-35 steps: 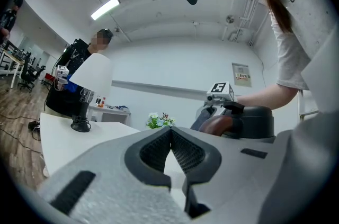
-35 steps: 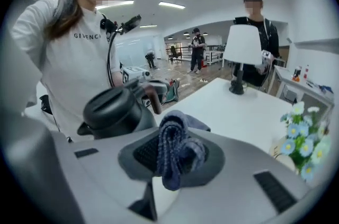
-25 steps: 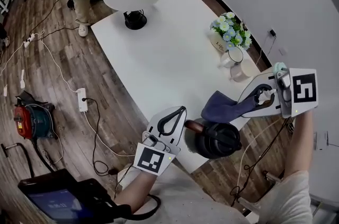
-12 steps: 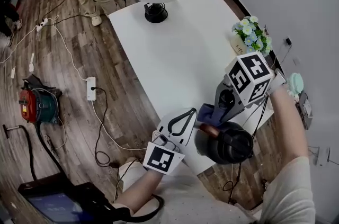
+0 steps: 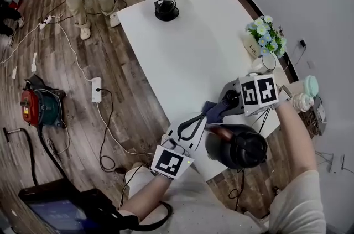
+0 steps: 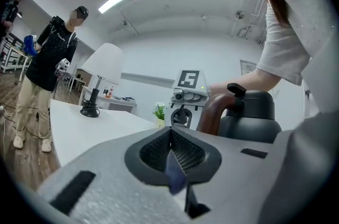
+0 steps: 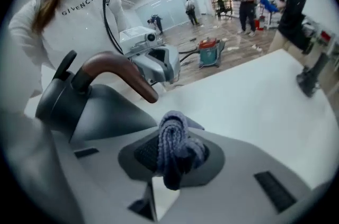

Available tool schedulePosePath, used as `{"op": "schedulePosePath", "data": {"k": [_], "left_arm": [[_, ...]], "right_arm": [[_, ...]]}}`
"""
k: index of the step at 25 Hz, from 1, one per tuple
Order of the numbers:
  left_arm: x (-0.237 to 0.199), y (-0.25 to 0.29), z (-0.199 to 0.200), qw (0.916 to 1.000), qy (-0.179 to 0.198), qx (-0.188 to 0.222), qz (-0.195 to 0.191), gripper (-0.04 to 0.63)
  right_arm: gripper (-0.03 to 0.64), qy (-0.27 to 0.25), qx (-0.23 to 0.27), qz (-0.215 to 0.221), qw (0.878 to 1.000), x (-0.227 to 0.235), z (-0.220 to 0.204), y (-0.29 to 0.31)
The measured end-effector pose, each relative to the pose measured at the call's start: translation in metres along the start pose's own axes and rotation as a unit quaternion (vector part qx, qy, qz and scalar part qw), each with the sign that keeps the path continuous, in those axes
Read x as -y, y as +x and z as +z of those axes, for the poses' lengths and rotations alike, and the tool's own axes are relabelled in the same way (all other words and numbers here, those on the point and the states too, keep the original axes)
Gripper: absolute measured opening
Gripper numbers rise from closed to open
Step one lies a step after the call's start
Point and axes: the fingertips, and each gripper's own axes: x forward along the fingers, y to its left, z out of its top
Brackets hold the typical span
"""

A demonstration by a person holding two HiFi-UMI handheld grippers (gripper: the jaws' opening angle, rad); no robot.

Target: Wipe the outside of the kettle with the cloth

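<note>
My right gripper (image 5: 220,109) pinches the bunched blue cloth (image 7: 175,151) beside the black kettle (image 5: 238,148). My left gripper (image 5: 202,116) has its jaws closed together.

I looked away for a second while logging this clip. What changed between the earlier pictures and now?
The right gripper, shut on the cloth throughout, swung in from the kettle's right, rose, then came down leftward to the left gripper. A tip of the cloth now sits between the left gripper's closed jaws. The kettle and left gripper stayed roughly put at the table's near edge.
</note>
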Motion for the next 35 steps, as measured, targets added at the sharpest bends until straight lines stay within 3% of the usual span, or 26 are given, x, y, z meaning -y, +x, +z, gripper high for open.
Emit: {"op": "schedulePosePath", "data": {"k": [3, 7, 11, 13, 15, 18, 21, 24, 27, 35], "left_arm": [[0.001, 0.001, 0.001, 0.9999, 0.007, -0.003, -0.011, 0.008], [0.006, 0.004, 0.008, 0.9993, 0.014, -0.002, -0.034, 0.008], [0.016, 0.005, 0.015, 0.9979, 0.024, 0.000, -0.060, 0.008], [0.020, 0.005, 0.016, 0.9966, 0.031, -0.002, -0.076, 0.008], [0.023, 0.003, 0.017, 0.9959, 0.032, -0.003, -0.084, 0.008], [0.024, -0.004, 0.021, 0.9957, 0.028, 0.001, -0.088, 0.008], [0.023, -0.014, 0.020, 0.9957, 0.025, 0.004, -0.089, 0.008], [0.013, -0.023, 0.017, 0.9970, 0.019, 0.004, -0.075, 0.008], [0.000, -0.033, 0.014, 0.9986, 0.010, 0.010, -0.052, 0.008], [-0.021, -0.049, 0.011, 0.9997, 0.001, 0.017, -0.016, 0.008]], "right_arm": [[0.061, -0.008, 0.030, -0.137, 0.990, 0.007, 0.007, -0.039], [0.061, 0.015, 0.023, -0.321, 0.947, -0.010, 0.003, -0.109], [0.061, 0.036, -0.003, -0.430, 0.902, -0.069, 0.010, -0.170], [0.061, 0.028, -0.010, -0.458, 0.888, -0.100, 0.027, -0.184], [0.061, 0.004, -0.008, -0.458, 0.889, -0.123, 0.053, -0.186], [0.061, -0.037, -0.015, -0.408, 0.912, -0.141, 0.095, -0.168], [0.061, -0.078, -0.079, -0.356, 0.928, -0.136, 0.115, -0.134], [0.061, -0.124, -0.160, -0.332, 0.921, -0.110, 0.119, -0.105], [0.061, -0.162, -0.200, -0.313, 0.914, -0.084, 0.126, -0.085], [0.061, -0.213, -0.232, -0.274, 0.909, -0.053, 0.136, -0.044]]}}
